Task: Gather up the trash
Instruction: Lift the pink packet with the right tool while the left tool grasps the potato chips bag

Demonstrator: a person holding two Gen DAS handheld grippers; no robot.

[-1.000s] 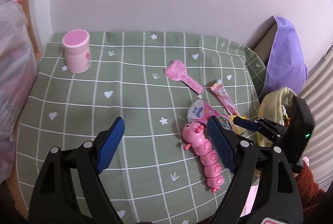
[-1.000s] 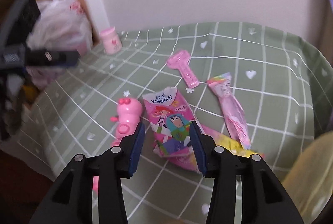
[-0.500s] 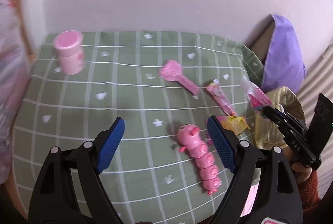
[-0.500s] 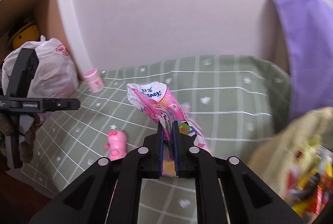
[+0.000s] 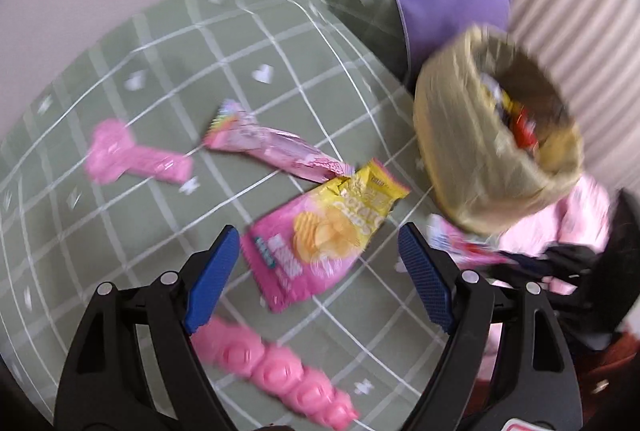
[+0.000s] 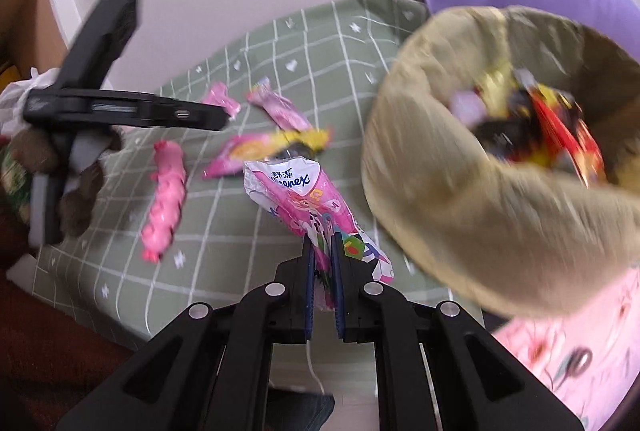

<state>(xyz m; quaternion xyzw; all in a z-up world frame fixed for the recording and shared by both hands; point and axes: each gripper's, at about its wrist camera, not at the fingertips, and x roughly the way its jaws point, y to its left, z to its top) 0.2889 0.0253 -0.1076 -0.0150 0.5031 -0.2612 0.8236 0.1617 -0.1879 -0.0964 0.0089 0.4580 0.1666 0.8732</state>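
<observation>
Right wrist view: the right gripper (image 6: 321, 265), low in the centre of the frame, pinches a crumpled pink Kleenex tissue packet (image 6: 298, 197), lifted above the green checked tablecloth (image 6: 224, 231). Just right of it is the tan-lined trash bin (image 6: 440, 191), wrappers inside. In the left wrist view the left gripper (image 5: 318, 281) hangs spread wide above a pink-and-yellow potato chips bag (image 5: 324, 235), apparently not touching it. A pink caterpillar toy (image 5: 276, 367) lies at lower centre.
</observation>
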